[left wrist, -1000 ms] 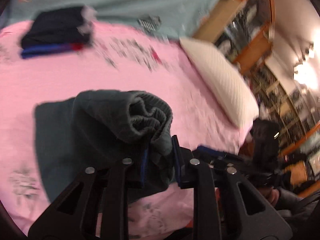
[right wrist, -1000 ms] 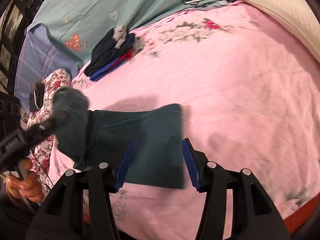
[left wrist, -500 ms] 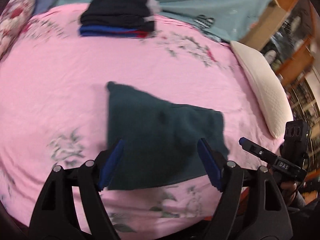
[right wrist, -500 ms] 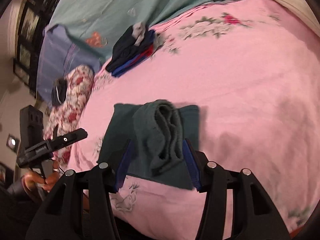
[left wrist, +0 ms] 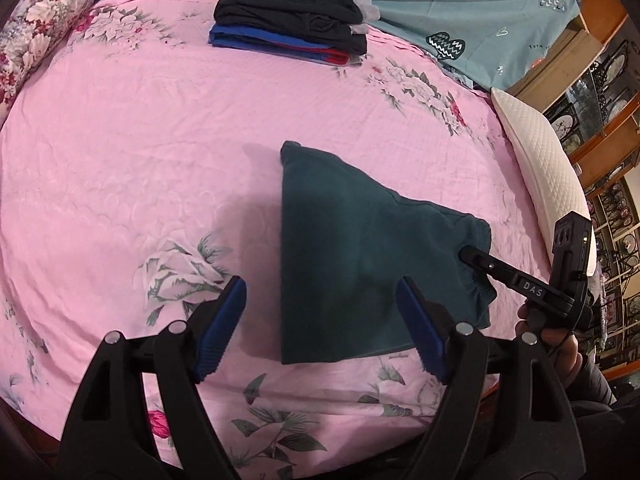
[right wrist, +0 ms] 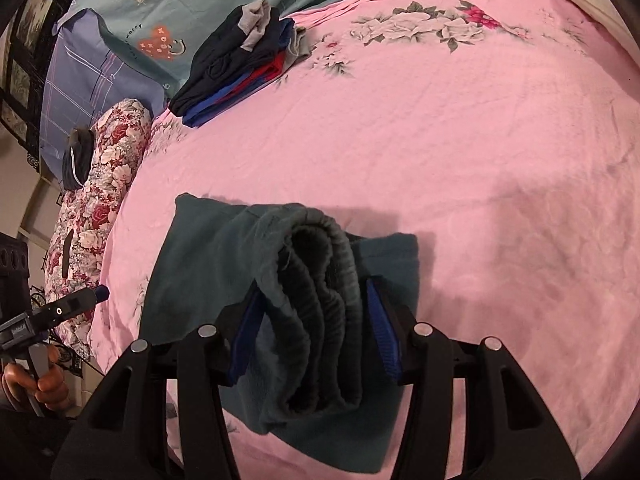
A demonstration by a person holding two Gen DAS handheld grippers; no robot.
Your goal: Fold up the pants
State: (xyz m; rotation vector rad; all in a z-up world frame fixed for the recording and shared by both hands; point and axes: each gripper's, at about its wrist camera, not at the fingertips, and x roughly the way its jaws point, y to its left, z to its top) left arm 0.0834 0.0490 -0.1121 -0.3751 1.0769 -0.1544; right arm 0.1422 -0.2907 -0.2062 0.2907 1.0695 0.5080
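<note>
Right gripper (right wrist: 312, 320) clamps the bunched waistband of the dark teal pants (left wrist: 360, 248); left gripper (left wrist: 320, 328) spread wide, holding nothing.
Pants lie folded on the pink floral bedsheet (left wrist: 140, 140), waistband end lifted between the right fingers. Left gripper hovers over the pants' near edge. Stack of folded clothes (left wrist: 292, 16) sits well apart at the far side; white pillow (left wrist: 548, 168) at the right edge.

Pink floral bed (left wrist: 132, 128) with dark-green pants (left wrist: 352, 248), folded clothes stack (left wrist: 292, 12).
</note>
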